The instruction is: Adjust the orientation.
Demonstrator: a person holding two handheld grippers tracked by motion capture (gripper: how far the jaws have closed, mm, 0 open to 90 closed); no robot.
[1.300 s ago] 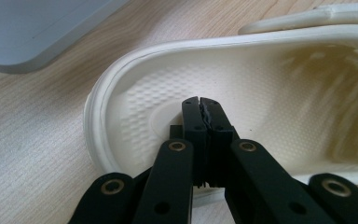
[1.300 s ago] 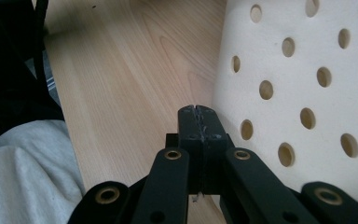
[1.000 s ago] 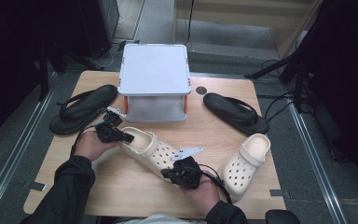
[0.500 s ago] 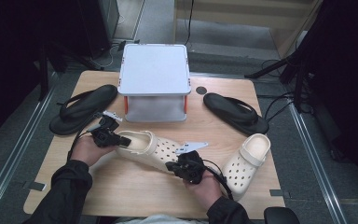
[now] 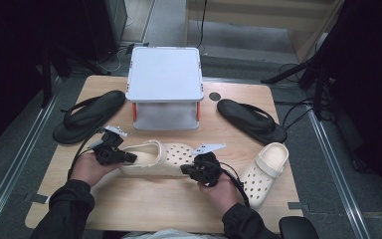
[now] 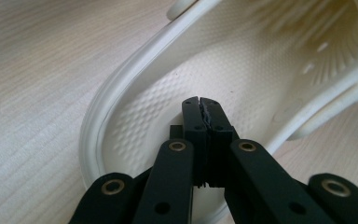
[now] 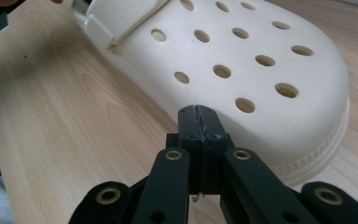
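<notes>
The cream clog [image 5: 156,158] is lying just in front of the grey box [image 5: 165,87], its long axis running crosswise, toe pointing right. Both grippers — left [image 5: 129,158] at the heel, right [image 5: 185,169] at the toe — are clenched, grasping nothing. Flanking the box: two black sandals [image 5: 87,115]; right of it, a second clog [image 5: 264,172].

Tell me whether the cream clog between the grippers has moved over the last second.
Yes. The cream clog has turned and slid toward the right, its toe end now nearer the white stand's right leg.
</notes>
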